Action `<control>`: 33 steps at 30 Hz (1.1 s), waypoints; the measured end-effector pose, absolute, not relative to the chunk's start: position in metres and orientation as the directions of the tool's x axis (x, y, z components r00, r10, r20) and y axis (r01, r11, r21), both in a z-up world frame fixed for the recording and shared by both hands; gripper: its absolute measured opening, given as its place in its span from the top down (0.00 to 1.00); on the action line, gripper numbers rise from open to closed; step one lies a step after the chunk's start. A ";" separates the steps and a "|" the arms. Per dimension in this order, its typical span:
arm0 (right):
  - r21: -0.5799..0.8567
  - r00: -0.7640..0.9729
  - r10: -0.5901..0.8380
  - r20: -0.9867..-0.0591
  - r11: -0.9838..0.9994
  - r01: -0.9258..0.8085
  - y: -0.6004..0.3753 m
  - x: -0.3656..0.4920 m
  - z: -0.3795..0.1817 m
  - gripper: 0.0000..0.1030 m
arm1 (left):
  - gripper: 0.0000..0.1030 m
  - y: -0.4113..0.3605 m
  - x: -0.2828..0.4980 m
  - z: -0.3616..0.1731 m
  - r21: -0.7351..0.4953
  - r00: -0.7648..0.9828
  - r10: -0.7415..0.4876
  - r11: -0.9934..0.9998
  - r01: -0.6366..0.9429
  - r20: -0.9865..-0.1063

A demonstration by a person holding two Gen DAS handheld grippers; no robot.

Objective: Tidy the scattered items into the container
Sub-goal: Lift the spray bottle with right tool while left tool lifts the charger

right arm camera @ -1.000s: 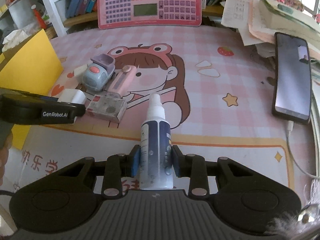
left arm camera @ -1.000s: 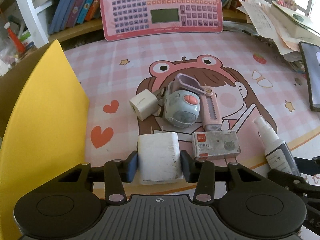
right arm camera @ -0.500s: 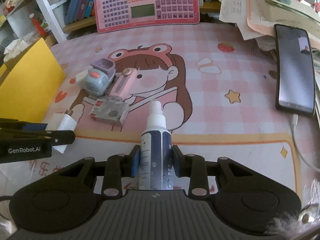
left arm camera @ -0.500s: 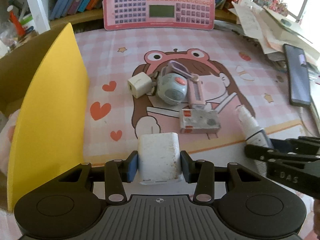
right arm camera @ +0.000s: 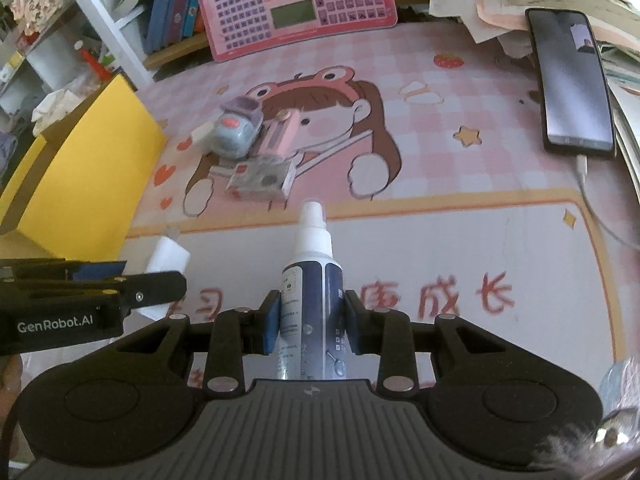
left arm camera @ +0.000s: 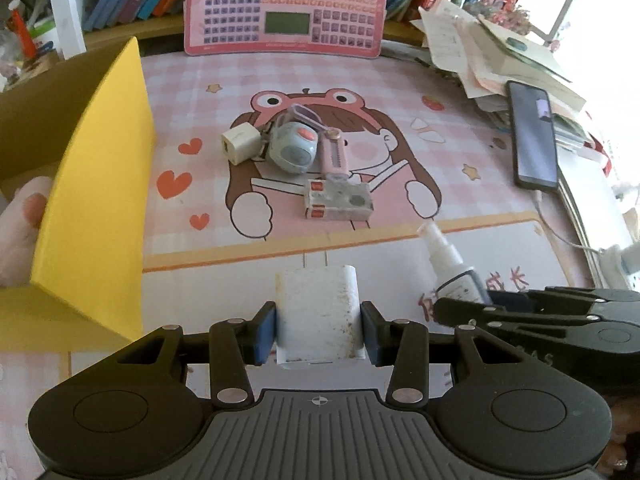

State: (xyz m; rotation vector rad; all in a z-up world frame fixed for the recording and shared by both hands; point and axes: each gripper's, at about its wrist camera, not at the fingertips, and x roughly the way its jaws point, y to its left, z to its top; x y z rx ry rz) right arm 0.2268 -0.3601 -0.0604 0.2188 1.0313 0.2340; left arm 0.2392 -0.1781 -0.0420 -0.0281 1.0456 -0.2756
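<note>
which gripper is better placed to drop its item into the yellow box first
Left, probably. The left gripper, holding the white charger, is right beside the yellow box; the right gripper with the spray bottle is farther away.

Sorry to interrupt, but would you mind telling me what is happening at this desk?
A person is tidying with two handheld grippers. The left gripper is shut on a white charger; the right gripper is shut on a spray bottle. The yellow box stands open to the left. A small charger, eraser and other bits remain on the mat.
</note>
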 end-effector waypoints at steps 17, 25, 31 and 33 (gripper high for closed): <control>0.200 0.545 0.230 -0.806 0.973 -0.114 -0.295 0.161 -0.032 0.70 | 0.59 -0.108 0.178 -0.022 -0.233 0.510 -0.374 0.918 0.320 -0.775; 0.183 0.546 0.218 -0.809 0.976 -0.119 -0.252 0.127 -0.027 0.70 | 0.59 -0.067 0.149 -0.021 -0.254 0.500 -0.391 0.912 0.322 -0.772; 0.171 0.548 0.223 -0.807 0.975 -0.145 -0.217 0.104 -0.024 0.70 | 0.59 -0.036 0.125 -0.017 -0.267 0.508 -0.404 0.908 0.323 -0.761; 0.166 0.551 0.225 -0.803 0.974 -0.155 -0.207 0.098 -0.022 0.70 | 0.59 -0.026 0.118 -0.015 -0.271 0.513 -0.408 0.907 0.322 -0.755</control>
